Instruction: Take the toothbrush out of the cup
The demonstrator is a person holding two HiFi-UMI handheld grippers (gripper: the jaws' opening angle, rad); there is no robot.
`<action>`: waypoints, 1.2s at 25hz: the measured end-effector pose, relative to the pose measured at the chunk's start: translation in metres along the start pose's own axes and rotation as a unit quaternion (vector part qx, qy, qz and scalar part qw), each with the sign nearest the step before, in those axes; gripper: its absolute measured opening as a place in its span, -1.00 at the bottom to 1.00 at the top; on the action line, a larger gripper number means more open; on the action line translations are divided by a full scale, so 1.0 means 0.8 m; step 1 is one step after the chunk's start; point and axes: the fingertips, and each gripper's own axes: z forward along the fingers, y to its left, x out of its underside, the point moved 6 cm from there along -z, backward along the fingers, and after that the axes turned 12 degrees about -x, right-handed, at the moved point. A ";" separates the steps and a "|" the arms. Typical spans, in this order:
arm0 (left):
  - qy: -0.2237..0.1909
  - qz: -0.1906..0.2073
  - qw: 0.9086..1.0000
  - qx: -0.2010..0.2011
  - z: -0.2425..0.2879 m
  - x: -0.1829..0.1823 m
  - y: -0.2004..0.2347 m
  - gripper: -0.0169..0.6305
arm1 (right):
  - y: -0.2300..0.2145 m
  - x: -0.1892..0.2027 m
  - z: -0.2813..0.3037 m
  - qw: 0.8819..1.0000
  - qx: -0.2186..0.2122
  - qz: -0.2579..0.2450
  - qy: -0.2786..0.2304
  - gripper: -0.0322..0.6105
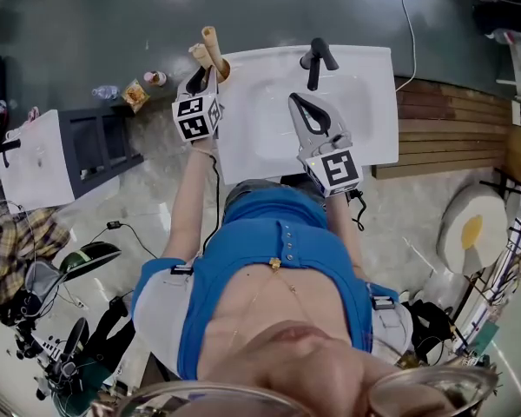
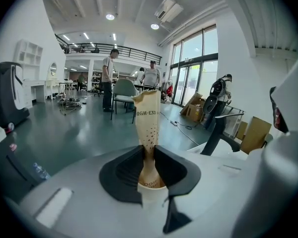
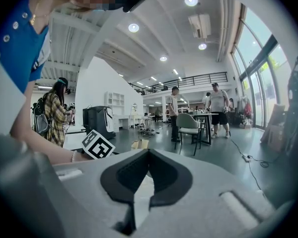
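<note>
Set in a wide, bright hall with a glossy grey floor, tall windows and a railed gallery, people standing far back by a table and chairs. Nearest and largest, a white washbasin [image 1: 365, 76], black tap [image 1: 317, 59] at its rear edge.

Over the front part of the bowl, the right gripper [image 1: 297, 102]: jaws pressed together, nothing between them, apparently idle. At the basin's rear left corner, the left gripper [image 1: 205, 76], aimed slantwise downward, jaws clamped on the toothbrush [image 2: 147, 123] low on its length.

Just beyond those jaws, the cup [image 1: 225, 70], brownish, standing on the corner of the basin top. Smallest, the toothbrush itself: sealed in a tan paper sleeve with printed lettering and dots, upright, upper part rising well above the pads, pinched narrow between them. Beside it in the head view, what looks like a second tan stick in the same cup; hard to tell apart there.

Judged on progress: reach finished, grip taken, lift not yet made. Lower end of the sleeve apparently inside the cup, though partly hidden below the pads. Left to do: raise straight up clear of the rim, without tipping the cup or dragging the neighbouring stick, then carry away and set down. No part in this yet for the right gripper, perhaps steadying the cup.
</note>
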 end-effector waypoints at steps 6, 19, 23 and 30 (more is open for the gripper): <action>-0.031 -0.005 0.999 -0.004 -0.024 -0.020 0.002 -0.73 | 0.002 -0.003 0.000 1.000 -0.013 -0.004 -0.005 -0.89; -0.109 -0.007 0.994 -0.019 -0.095 -0.071 0.002 -0.75 | 0.009 -0.014 0.000 0.999 -0.045 -0.014 -0.025 -0.89; -0.126 -0.013 0.992 -0.017 -0.120 -0.081 -0.007 -0.75 | 0.012 -0.015 -0.009 0.998 -0.057 -0.017 -0.033 -0.89; -0.114 -0.024 0.993 -0.015 -0.139 -0.069 -0.009 -0.76 | 0.013 -0.015 -0.004 0.997 -0.069 -0.019 -0.029 -0.89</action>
